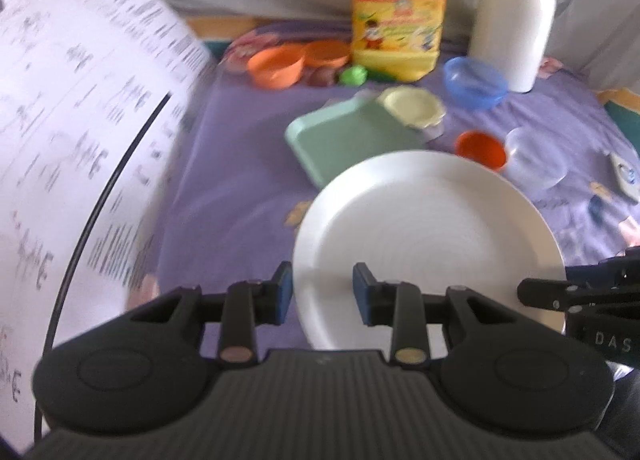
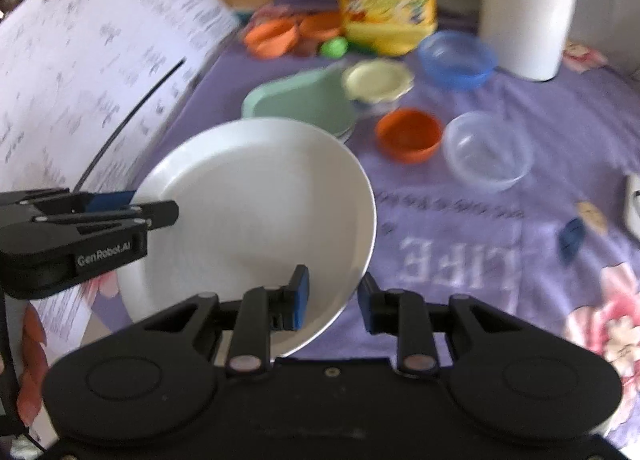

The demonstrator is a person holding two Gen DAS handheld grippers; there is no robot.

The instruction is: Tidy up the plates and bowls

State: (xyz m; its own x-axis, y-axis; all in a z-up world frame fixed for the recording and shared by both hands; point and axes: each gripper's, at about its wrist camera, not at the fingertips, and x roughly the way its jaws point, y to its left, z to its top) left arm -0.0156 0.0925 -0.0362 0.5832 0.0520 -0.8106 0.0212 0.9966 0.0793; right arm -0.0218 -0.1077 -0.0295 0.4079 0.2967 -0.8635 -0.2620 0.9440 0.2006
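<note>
Purple printed cloth (image 2: pixel 460 220) covers the surface, and a big printed white sheet (image 1: pixel 80 120) curls up along the left side. At the back stand a yellow jug (image 1: pixel 400 20) and a white bottle (image 1: pixel 516 20). Now the white plate (image 2: pixel 256 212), tilted above the cloth, carried by both tongs: left tongs (image 1: pixel 322 292) straddle its near-left rim, jaws narrow, rim between the pads, and right tongs (image 2: pixel 334 300) clamp the near-right rim the same way. Behind the plate lies a mint green tray (image 1: pixel 344 140) with a cream-lidded tub (image 1: pixel 416 108) at its corner. Then the blue bowl (image 2: pixel 456 58), clear bowl (image 2: pixel 486 150), and small orange bowl (image 2: pixel 408 134), all resting on the cloth.
</note>
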